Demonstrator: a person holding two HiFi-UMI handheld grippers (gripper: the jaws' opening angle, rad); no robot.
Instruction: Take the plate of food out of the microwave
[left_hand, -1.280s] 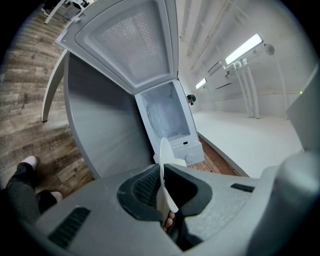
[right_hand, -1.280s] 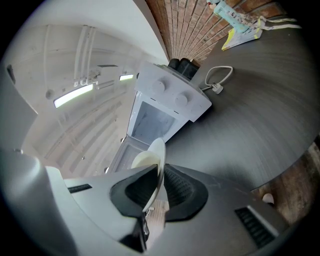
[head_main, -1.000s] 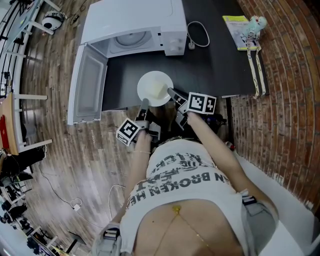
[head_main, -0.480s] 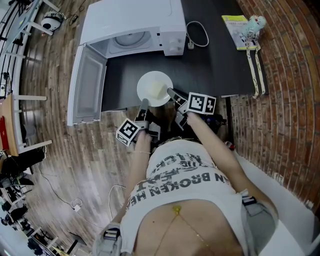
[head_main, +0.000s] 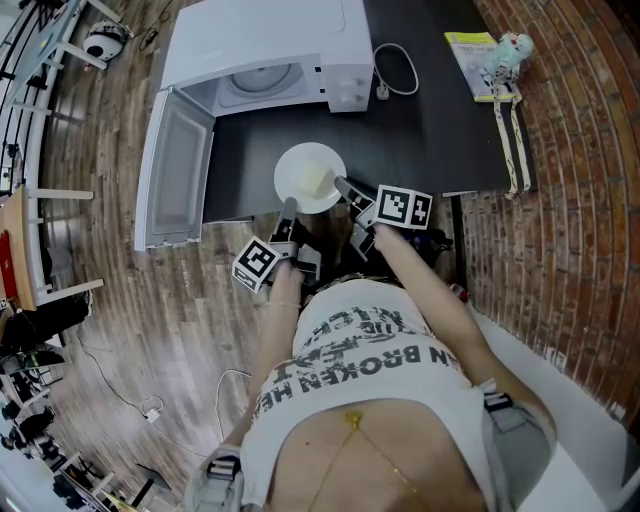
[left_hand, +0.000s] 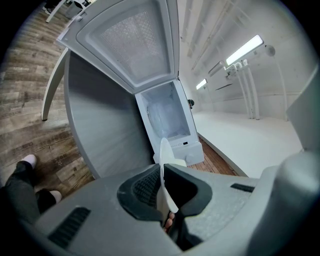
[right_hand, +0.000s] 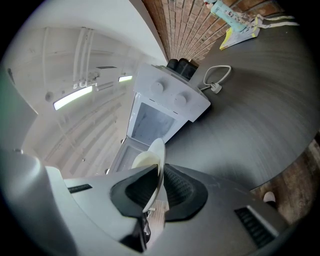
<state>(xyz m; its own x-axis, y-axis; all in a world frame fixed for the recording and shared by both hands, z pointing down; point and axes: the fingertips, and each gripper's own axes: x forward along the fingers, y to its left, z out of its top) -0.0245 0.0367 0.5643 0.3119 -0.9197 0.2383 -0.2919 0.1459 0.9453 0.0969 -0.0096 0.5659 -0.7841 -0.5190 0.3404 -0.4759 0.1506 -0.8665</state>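
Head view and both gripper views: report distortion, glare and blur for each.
Head view: strong fisheye bows the table edge and brick wall; even light, sharp. Left gripper view: black round vignette, ceiling lamp blown out, plate rim slightly soft. Right gripper view: same vignette, lamp strip glares, microwave leans.

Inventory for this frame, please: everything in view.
microwave: one, white, on the table's left
table: one, dark, bearing the microwave
plate: one, white, outside the microwave, at the table's near edge
food: one, pale yellow, on the plate
cable: one, white, right of the microwave
booklet: one, yellow-green, table's far right corner
toy figure: one, pale, on the booklet
left claw: one, grey, shut on plate's near rim
right claw: one, grey, shut on plate's right rim
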